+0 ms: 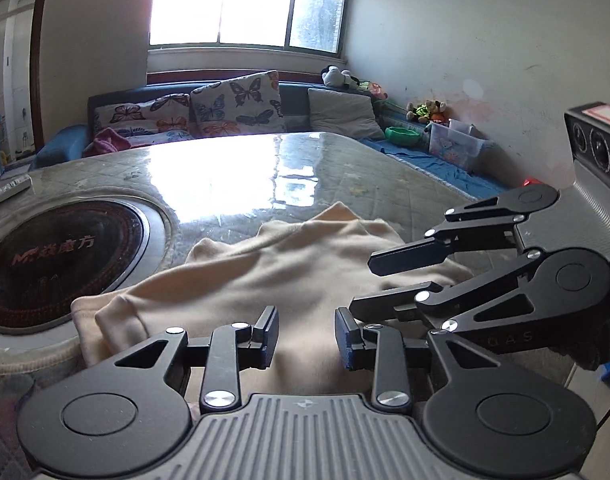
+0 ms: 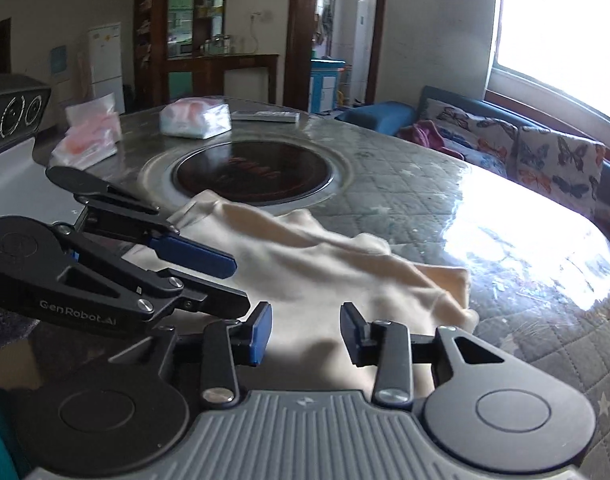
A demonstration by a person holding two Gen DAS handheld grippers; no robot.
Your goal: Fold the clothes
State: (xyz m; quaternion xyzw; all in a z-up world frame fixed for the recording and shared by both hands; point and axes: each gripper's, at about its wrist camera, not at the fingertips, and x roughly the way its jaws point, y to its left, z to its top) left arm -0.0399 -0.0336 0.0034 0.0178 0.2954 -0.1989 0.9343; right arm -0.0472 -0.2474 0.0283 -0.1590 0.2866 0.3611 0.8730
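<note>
Cream garment (image 1: 289, 276) near edge hidden behind left gripper (image 1: 307, 338) and right gripper (image 2: 306, 334); both jaws parted, empty. Inset hotplate (image 2: 253, 174) beyond.

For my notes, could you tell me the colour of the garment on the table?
Pale cream, plain; the garment shows best in the left wrist view.

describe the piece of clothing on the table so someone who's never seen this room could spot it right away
Start at the big glossy table with the round dark cooktop sunk in its middle. Right beside that circle, on the near side, lies a rumpled cream garment. It is the only cloth there; the other things on the table are plastic-wrapped packs.
</note>
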